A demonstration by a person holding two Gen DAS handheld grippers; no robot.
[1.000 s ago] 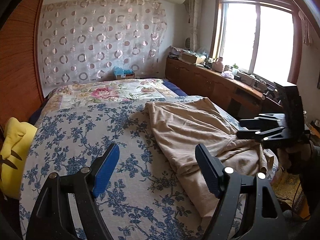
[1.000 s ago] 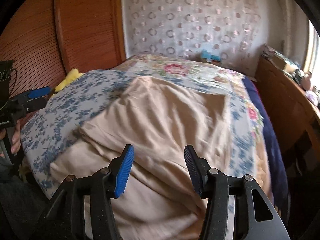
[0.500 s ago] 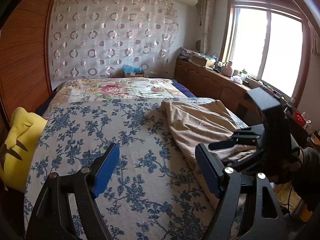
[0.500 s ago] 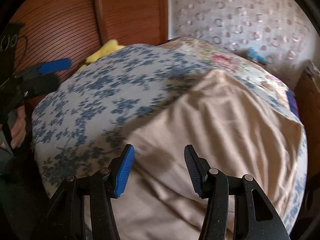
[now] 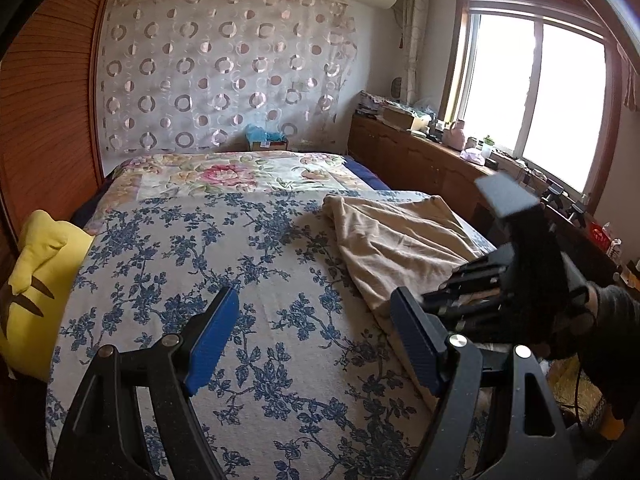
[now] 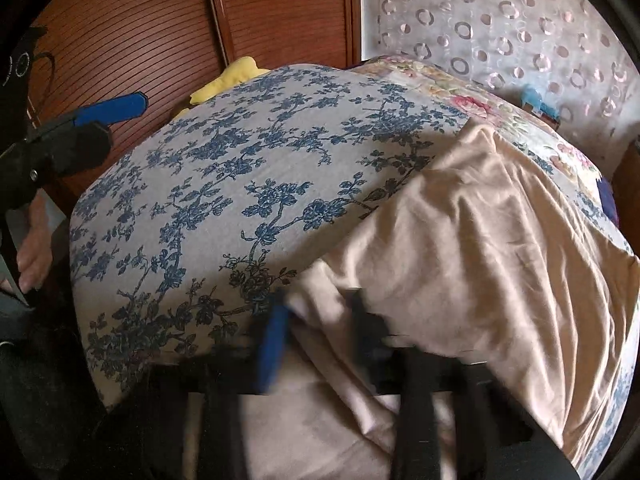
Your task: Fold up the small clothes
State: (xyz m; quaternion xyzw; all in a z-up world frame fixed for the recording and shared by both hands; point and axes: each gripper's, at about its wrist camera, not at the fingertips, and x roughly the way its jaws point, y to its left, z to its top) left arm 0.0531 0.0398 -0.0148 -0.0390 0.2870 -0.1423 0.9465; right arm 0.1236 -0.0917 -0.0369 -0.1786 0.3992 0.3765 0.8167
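A beige garment [image 5: 400, 240] lies crumpled on the right side of the blue-flowered bedspread [image 5: 200, 260], with its near edge hanging over the bed's edge. My right gripper [image 6: 320, 320] is down at that near edge of the garment [image 6: 500, 240]. Its jaws are blurred and closing, with a fold of the cloth between them and a gap still visible. From the left wrist view, the right gripper [image 5: 452, 292] sits at the cloth's edge, held by a dark-sleeved hand. My left gripper [image 5: 314, 300] hovers open over bare bedspread, holding nothing.
A yellow cushion [image 5: 36, 280] rests at the bed's left edge against the wooden wardrobe [image 5: 40, 100]. A low wooden cabinet [image 5: 420, 160] crowded with small items runs under the window on the right. A floral quilt [image 5: 240, 172] covers the head of the bed.
My right gripper has swung down and left to the garment's near edge, and its jaws have narrowed around a fold. My left gripper has shifted slightly and stays open.
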